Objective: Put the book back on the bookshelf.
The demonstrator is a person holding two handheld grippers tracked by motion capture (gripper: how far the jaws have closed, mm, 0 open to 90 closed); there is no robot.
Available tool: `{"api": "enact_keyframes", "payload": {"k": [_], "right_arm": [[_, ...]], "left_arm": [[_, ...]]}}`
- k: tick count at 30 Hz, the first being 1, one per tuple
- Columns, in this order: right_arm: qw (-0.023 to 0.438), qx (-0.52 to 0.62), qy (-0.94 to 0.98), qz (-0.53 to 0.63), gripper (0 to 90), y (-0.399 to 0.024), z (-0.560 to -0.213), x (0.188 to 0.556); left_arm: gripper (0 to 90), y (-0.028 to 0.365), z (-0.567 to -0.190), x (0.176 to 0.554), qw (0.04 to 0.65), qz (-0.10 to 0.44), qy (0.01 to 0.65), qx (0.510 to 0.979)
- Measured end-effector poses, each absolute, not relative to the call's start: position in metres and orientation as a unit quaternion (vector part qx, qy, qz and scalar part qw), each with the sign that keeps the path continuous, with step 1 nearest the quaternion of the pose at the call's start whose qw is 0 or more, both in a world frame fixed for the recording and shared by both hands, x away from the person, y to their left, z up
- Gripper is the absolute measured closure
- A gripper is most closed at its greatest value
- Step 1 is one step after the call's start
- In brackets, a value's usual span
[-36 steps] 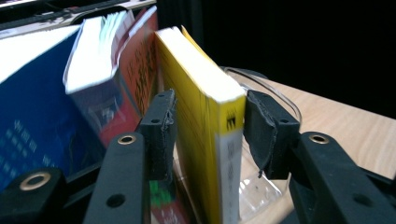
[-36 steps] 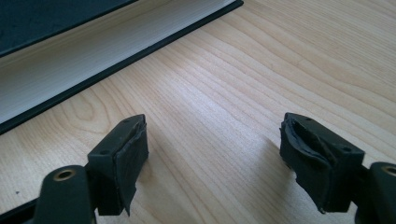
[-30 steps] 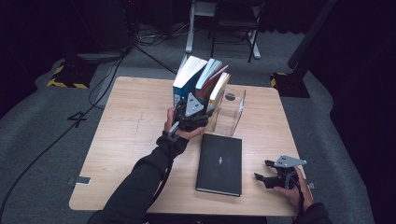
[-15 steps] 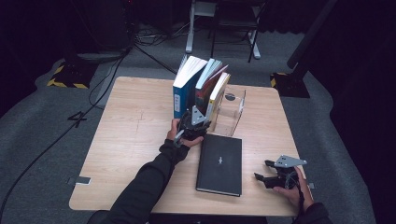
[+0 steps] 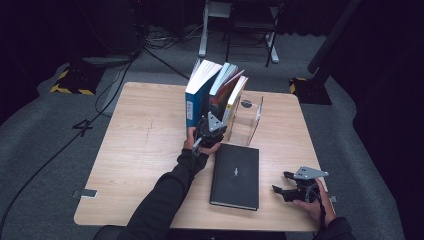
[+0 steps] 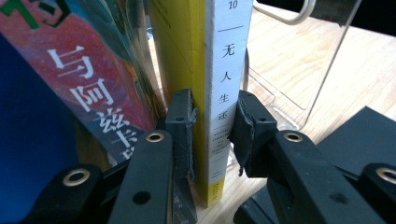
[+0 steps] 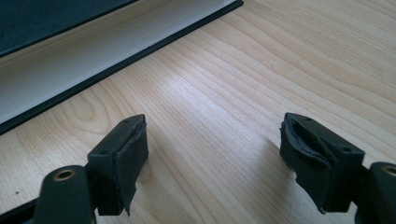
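ITEM: slim paperback book with yellow cover and white spine printed in black characters [image 6: 224, 93] | POSE: upright, spine outward | PLACE: rightmost of leaning row, beside clear acrylic bookstand [image 5: 248, 120] | STATE: gripped at lower spine

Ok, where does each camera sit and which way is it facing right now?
High view: above the person's side, facing forward and down on the table; both forearms and grippers show.
Left gripper view: rides the left gripper, facing the yellow-and-white book between its jaws.
Right gripper view: rides the right gripper, low over the table.
Shared: the black book shows in all three.
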State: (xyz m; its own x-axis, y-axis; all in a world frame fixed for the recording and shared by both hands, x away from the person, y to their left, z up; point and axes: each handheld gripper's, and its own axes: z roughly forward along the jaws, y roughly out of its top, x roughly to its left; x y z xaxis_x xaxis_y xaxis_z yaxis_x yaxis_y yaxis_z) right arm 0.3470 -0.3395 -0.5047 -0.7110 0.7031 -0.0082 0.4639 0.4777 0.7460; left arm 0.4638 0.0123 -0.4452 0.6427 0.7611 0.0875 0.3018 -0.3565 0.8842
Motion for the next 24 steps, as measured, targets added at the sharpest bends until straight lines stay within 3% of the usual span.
{"api": "enact_keyframes", "payload": {"k": [17, 24], "right_arm": [[0.159, 0.345, 0.845, 0.377, 23.7, -0.340, -0.505, 0.347], [0.159, 0.345, 0.845, 0.377, 23.7, -0.340, -0.505, 0.347]], "left_arm": [[70.7, 0.019, -0.438, 0.460, 0.451, 0.234, 0.315, 0.802], [65.3, 0.034, -0.432, 0.443, 0.447, 0.228, 0.283, 0.817]]}}
